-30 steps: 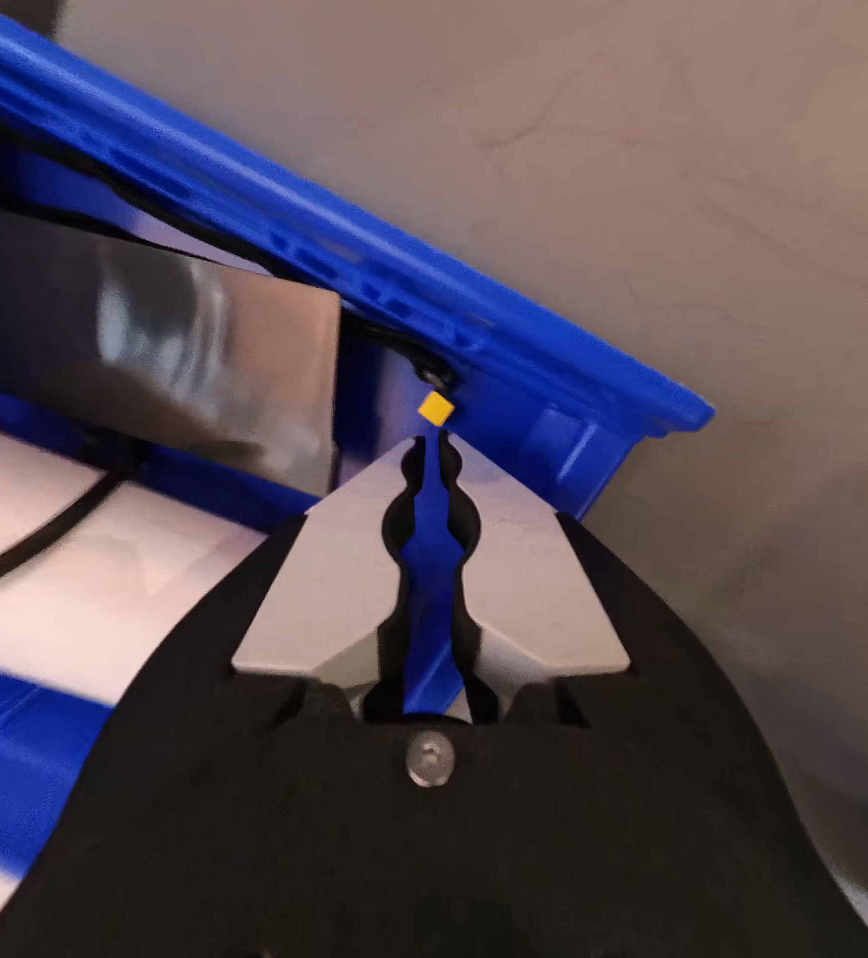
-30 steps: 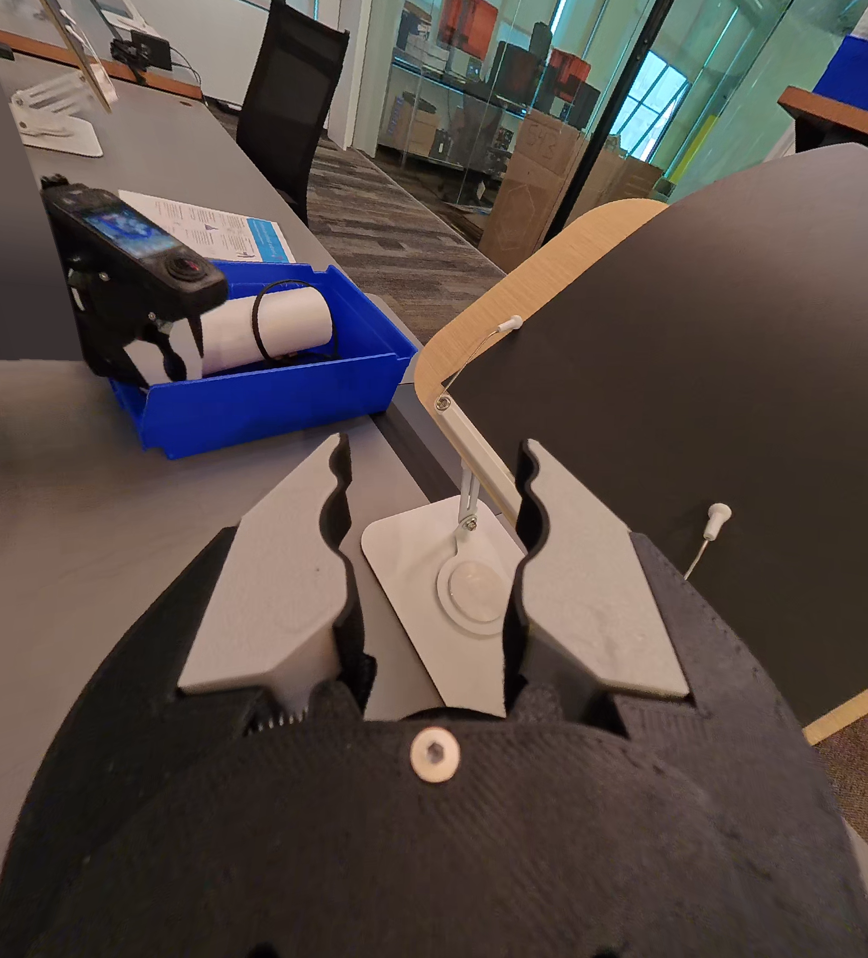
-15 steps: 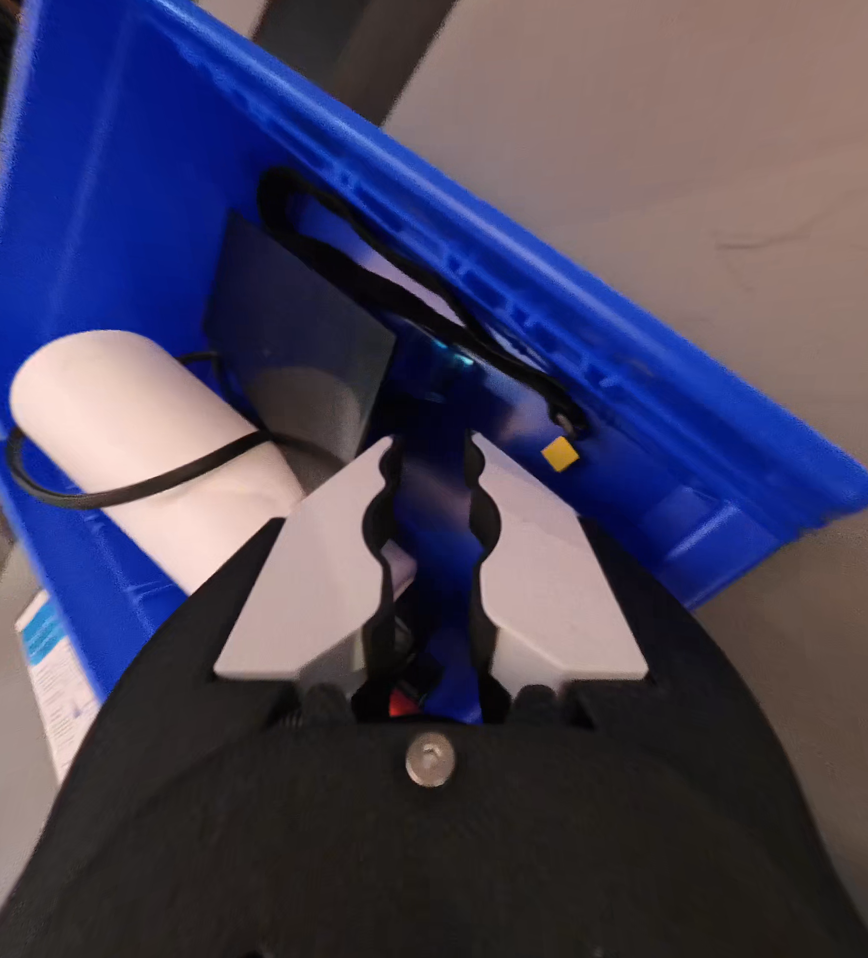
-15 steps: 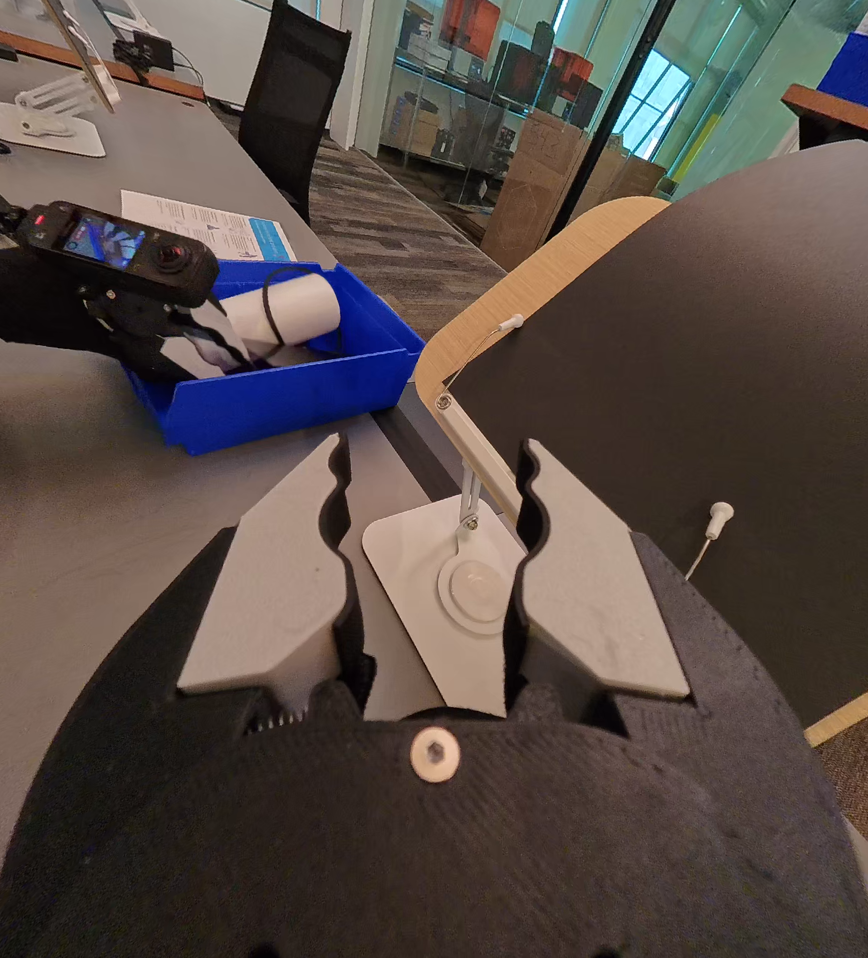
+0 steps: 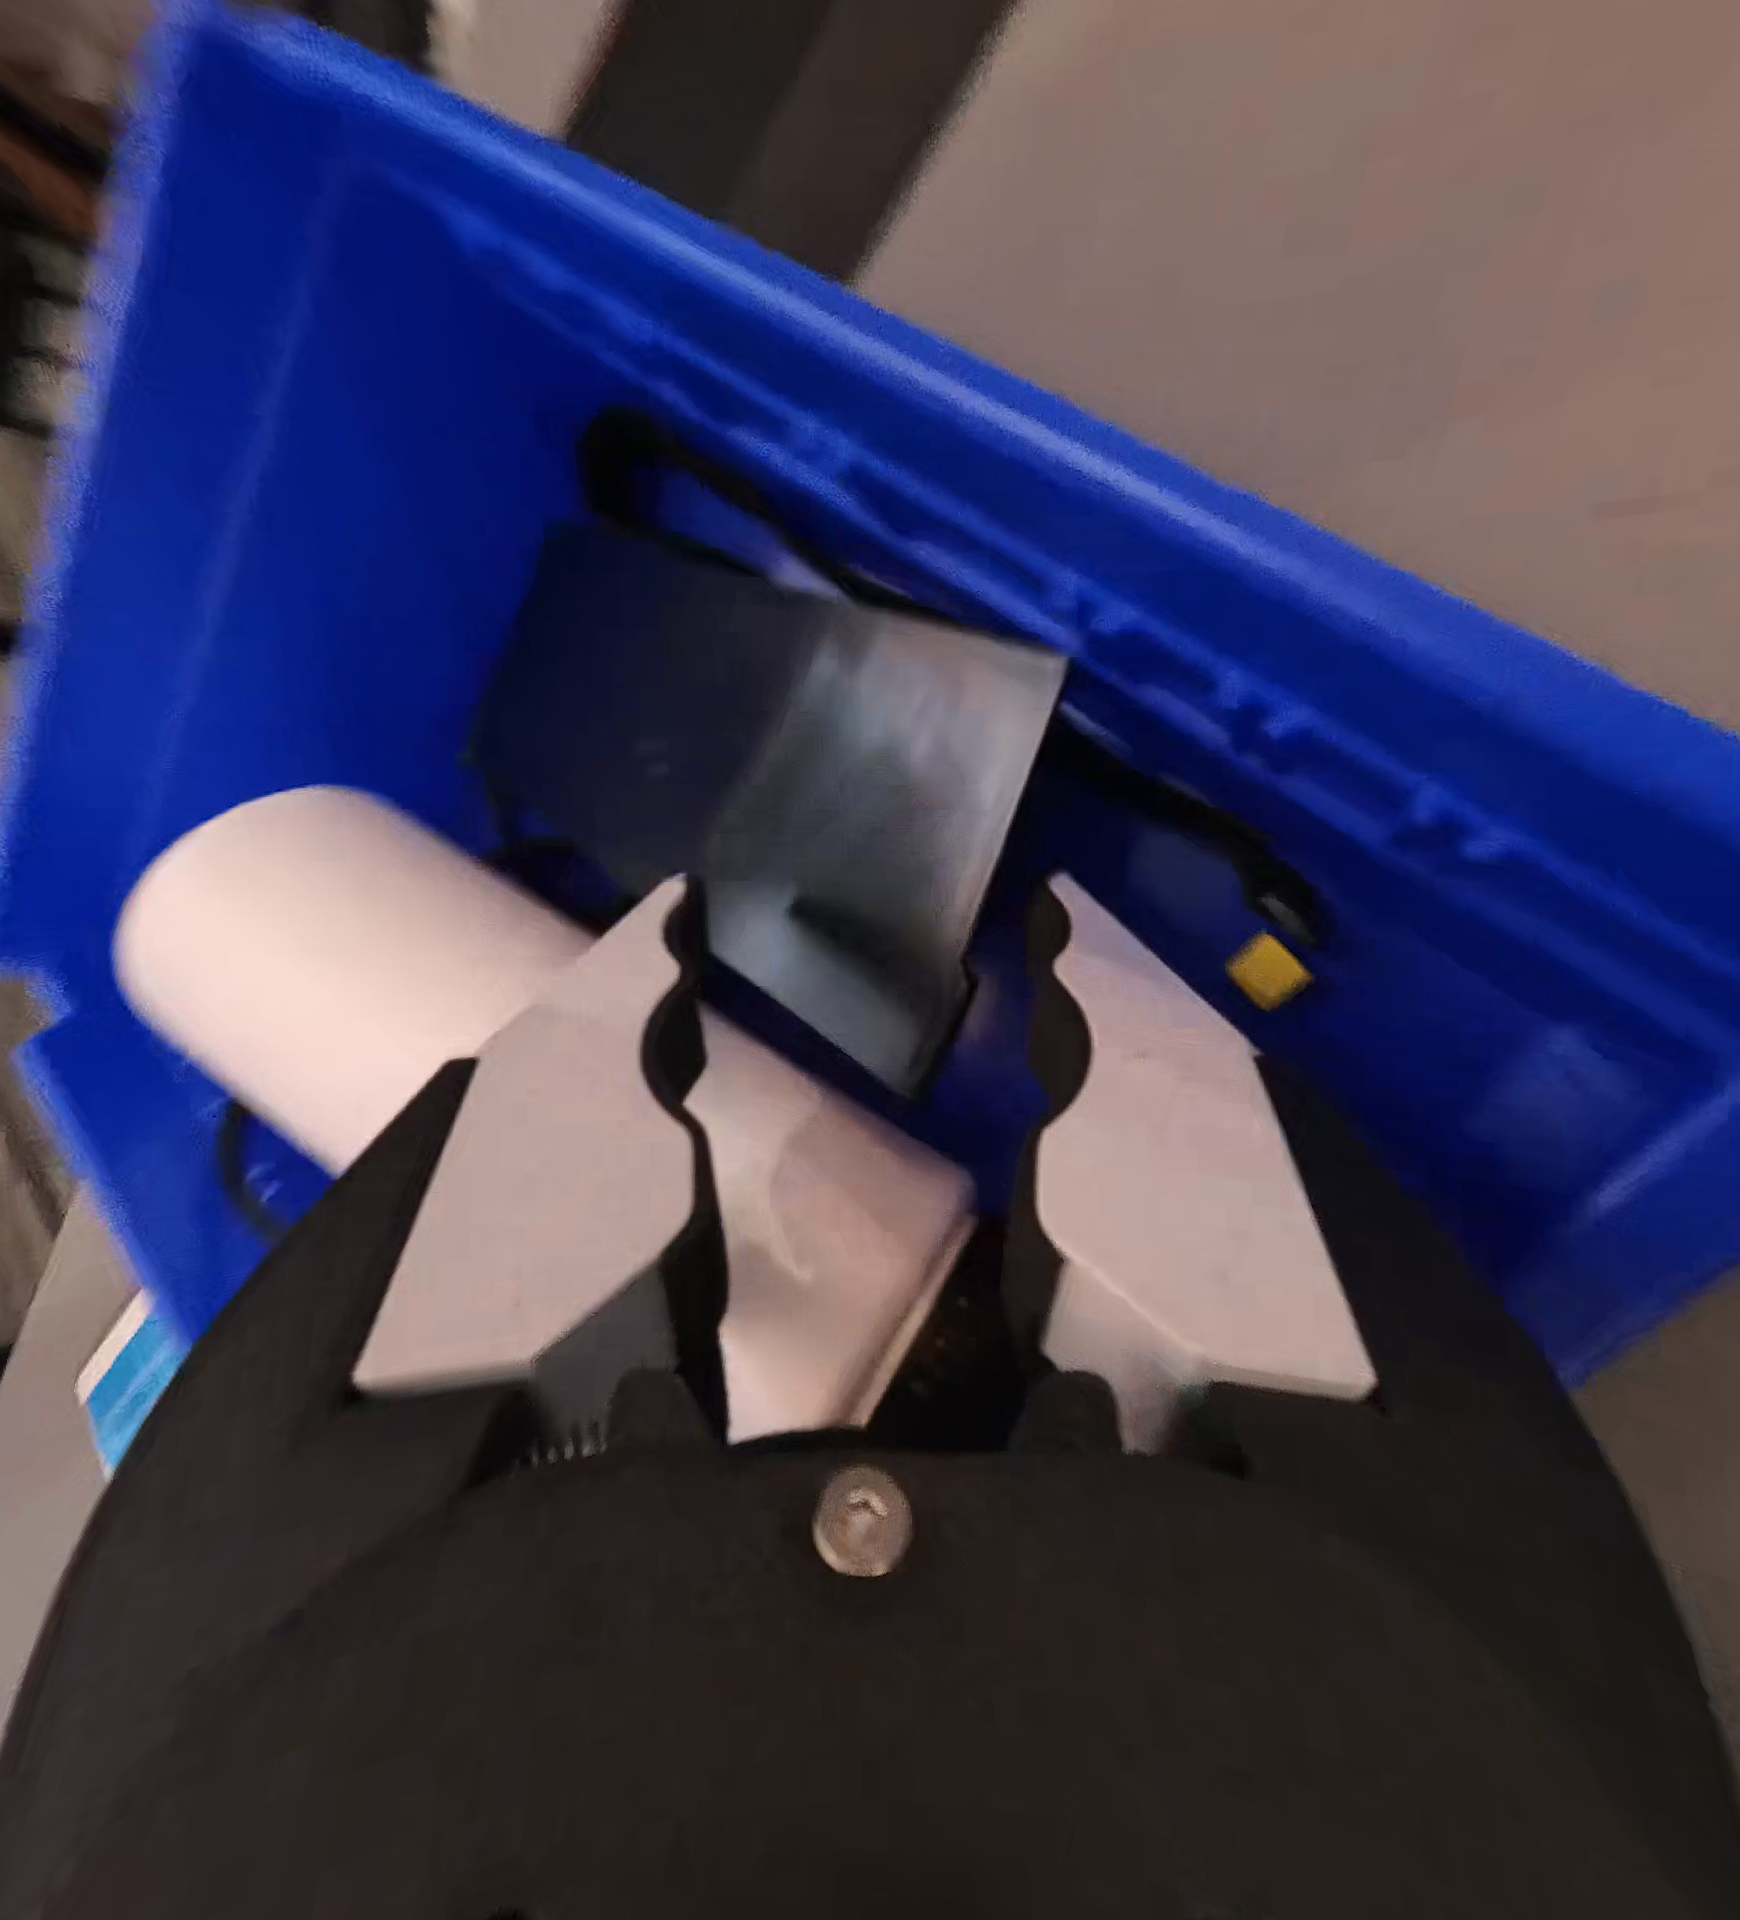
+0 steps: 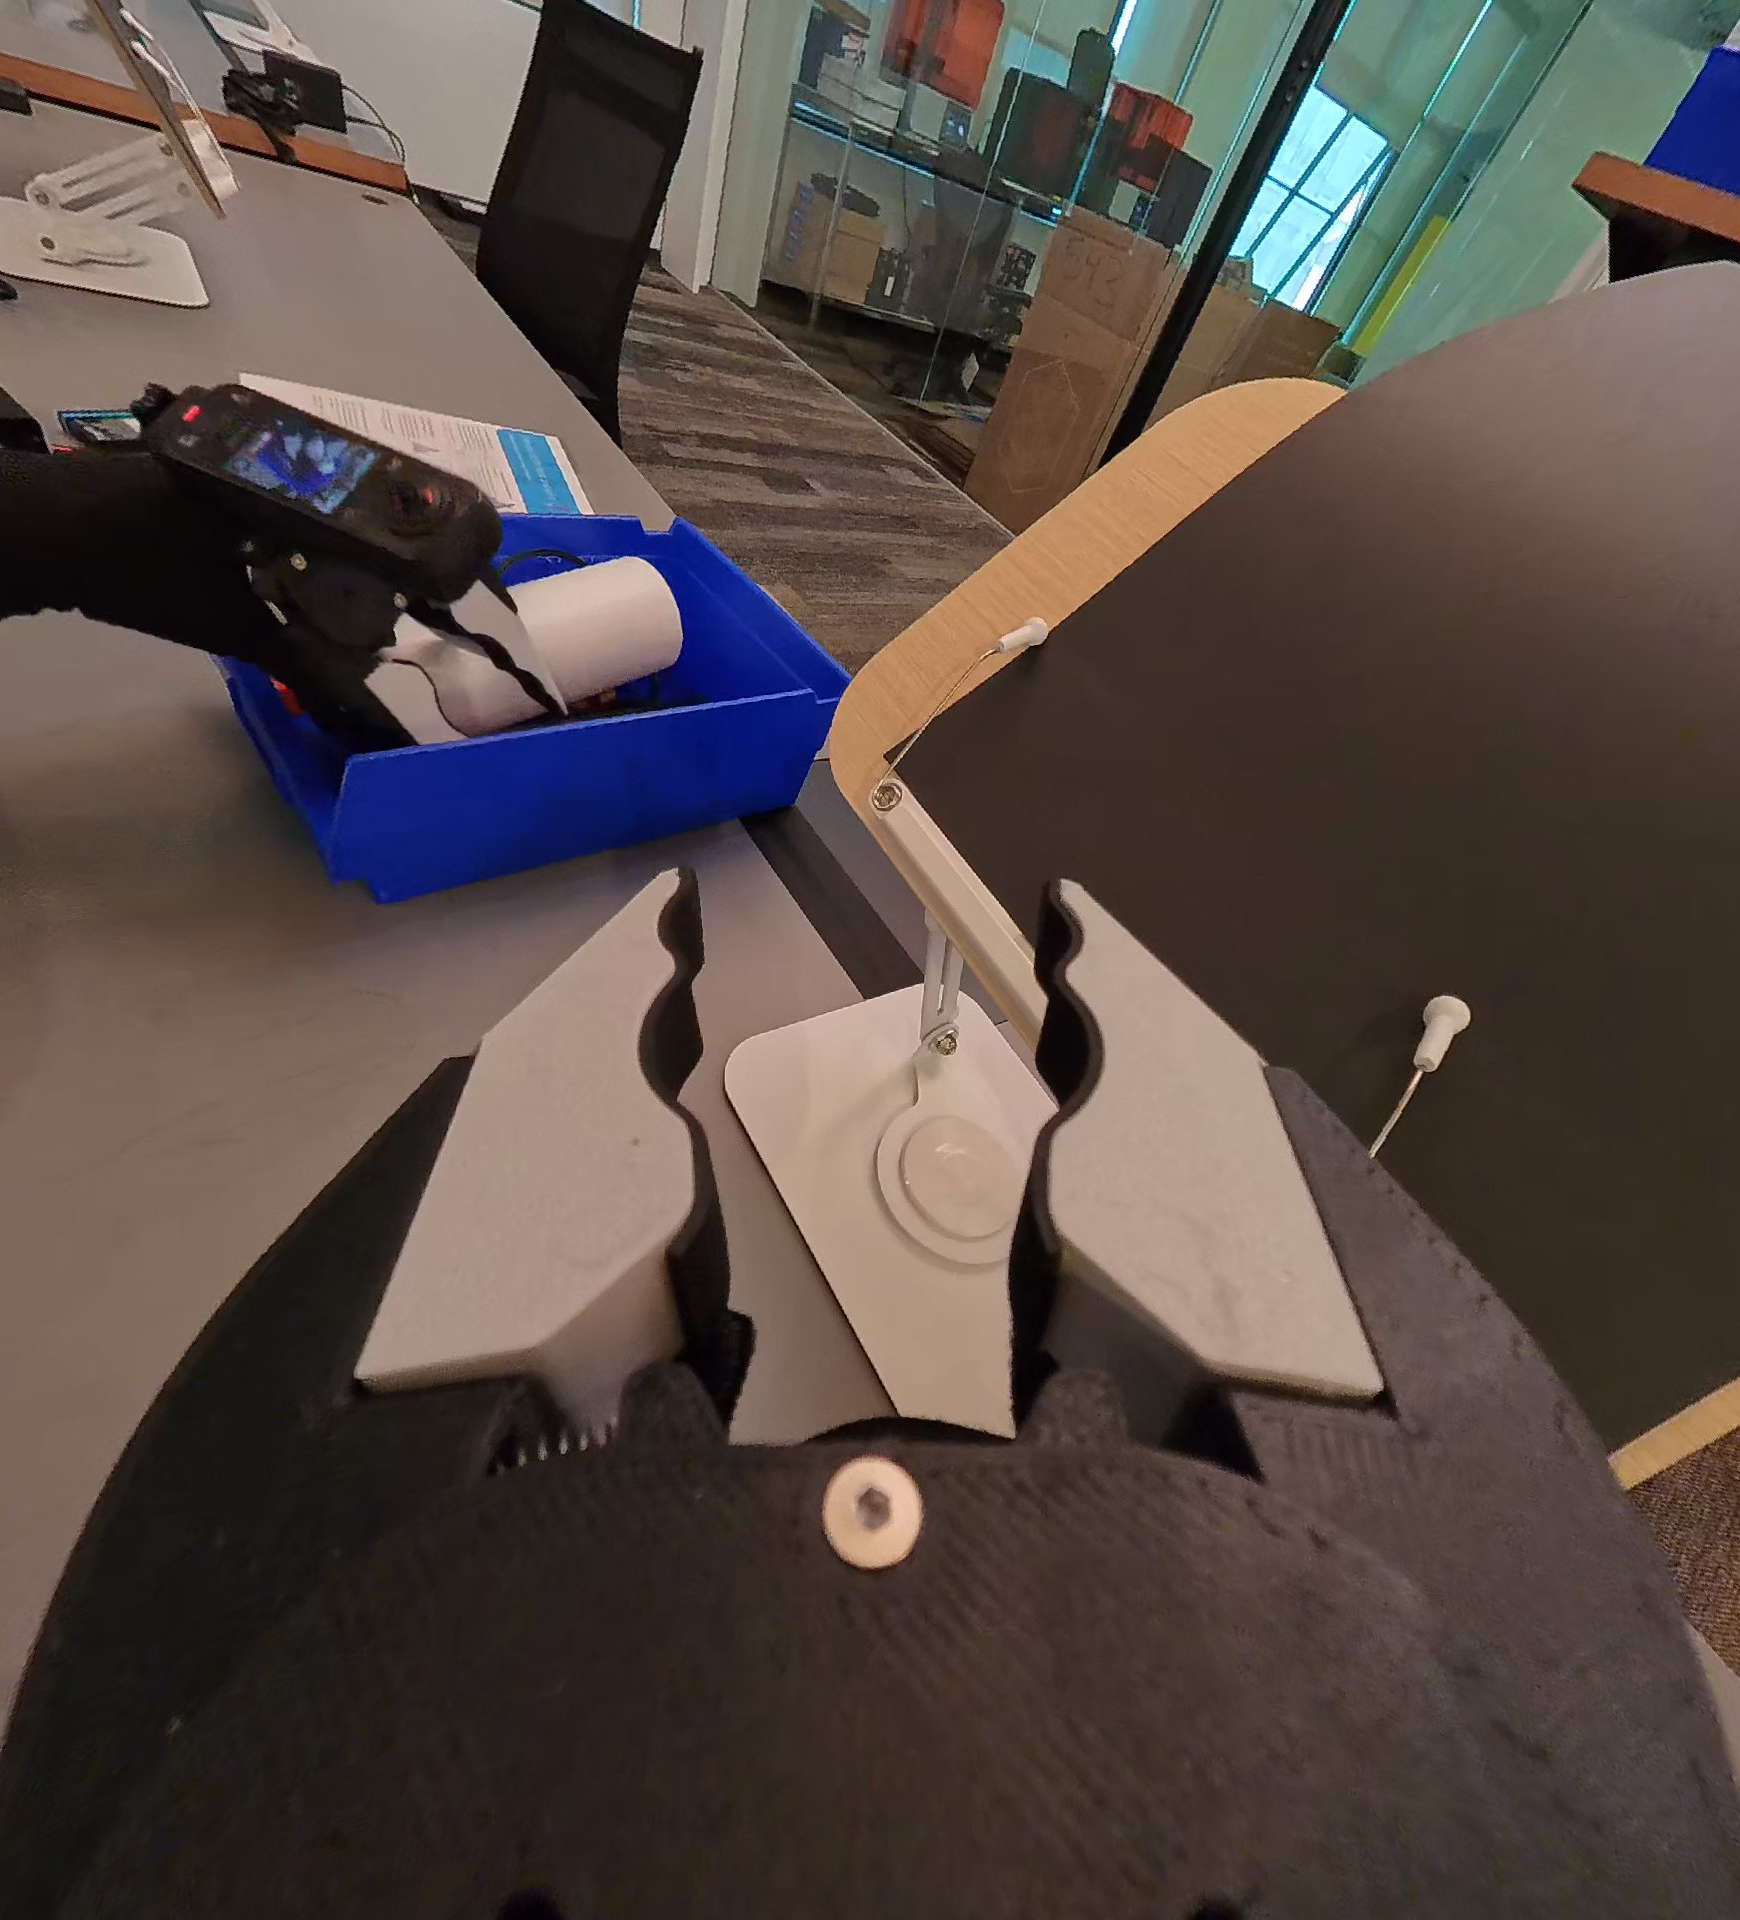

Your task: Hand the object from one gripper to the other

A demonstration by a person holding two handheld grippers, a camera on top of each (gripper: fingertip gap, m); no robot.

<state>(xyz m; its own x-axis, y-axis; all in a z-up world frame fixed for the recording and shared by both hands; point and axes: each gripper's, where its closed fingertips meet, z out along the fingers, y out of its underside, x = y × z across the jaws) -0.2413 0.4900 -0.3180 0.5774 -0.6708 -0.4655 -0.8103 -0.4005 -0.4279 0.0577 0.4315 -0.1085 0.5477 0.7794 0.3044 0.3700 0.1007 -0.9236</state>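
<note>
- Left gripper (image 5: 861, 909): over the blue bin (image 5: 346, 436) on the desk (image 6: 118, 1018), tilted down into it. Fingers (image 5: 575, 1122) spread wide, nothing between them. View is motion-blurred.
- Bin contents, left wrist view: white roll (image 5: 326, 977) along the near-left side, looped by a thin black cord (image 5: 242, 1164); dark glossy flat piece (image 5: 793, 831) next to it; small yellow block (image 5: 1266, 971) by the far wall. Cannot tell which is the object to pass; the roll sits directly under the open fingers, so I take it as the likely target.
- Roll orientation: lying on its side, long axis along the bin's length. In the right wrist view the roll (image 6: 585, 634) has its round end pointing to the right end of the bin.
- Step in hand (judgement): pick-up approach; no handover yet.
- Next move calls for: lowering the fingers across the roll's short axis, closing on its middle, clearing cord and bin wall on the lift.
- Right gripper (image 6: 866, 904): well apart from the bin, low over the desk above a white stand base (image 6: 876, 1174) beside a dark panel (image 6: 1417, 727). Fingers wide apart, empty, waiting to receive.
</note>
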